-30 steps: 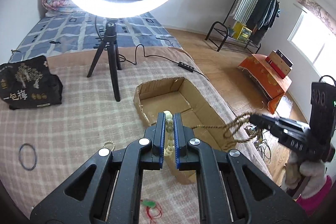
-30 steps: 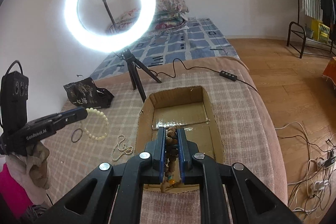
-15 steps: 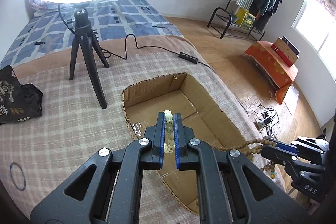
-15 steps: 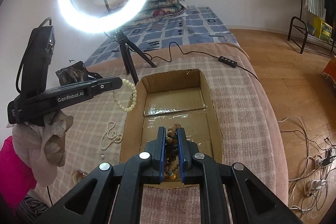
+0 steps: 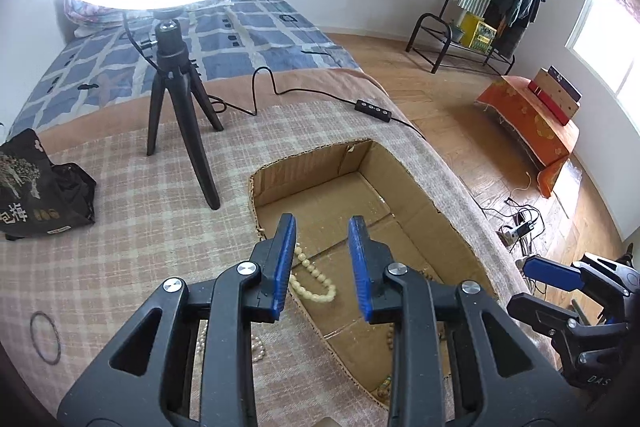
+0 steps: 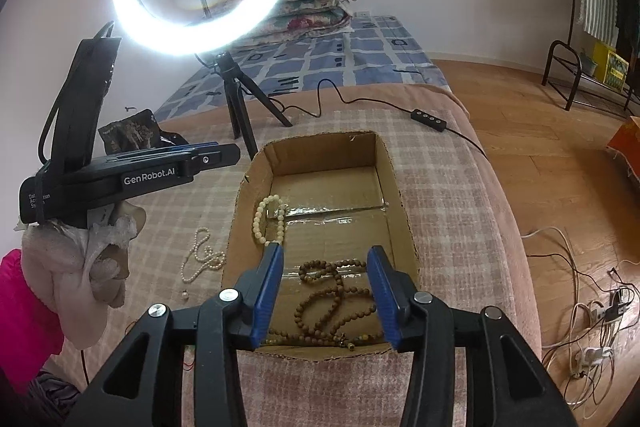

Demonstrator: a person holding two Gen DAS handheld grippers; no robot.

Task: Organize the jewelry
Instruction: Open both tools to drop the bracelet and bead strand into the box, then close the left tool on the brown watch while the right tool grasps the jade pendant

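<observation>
So there's an open cardboard box (image 6: 394, 187) sunk into the plaid blanket (image 6: 440, 163), brown, taped along the bottom seam. Lying loose in its near end: a long brown wooden bead necklace (image 6: 332, 301) in tangled loops. Further back by the box's left wall, a cream bead bracelet (image 6: 269, 221), chunky and glossy. Right gripper (image 6: 325, 297) and left gripper (image 5: 320, 263) both hover over the box, jaws spreading apart, gripping nothing. A pearl necklace (image 6: 202, 257) sits outside on the blanket.
</observation>
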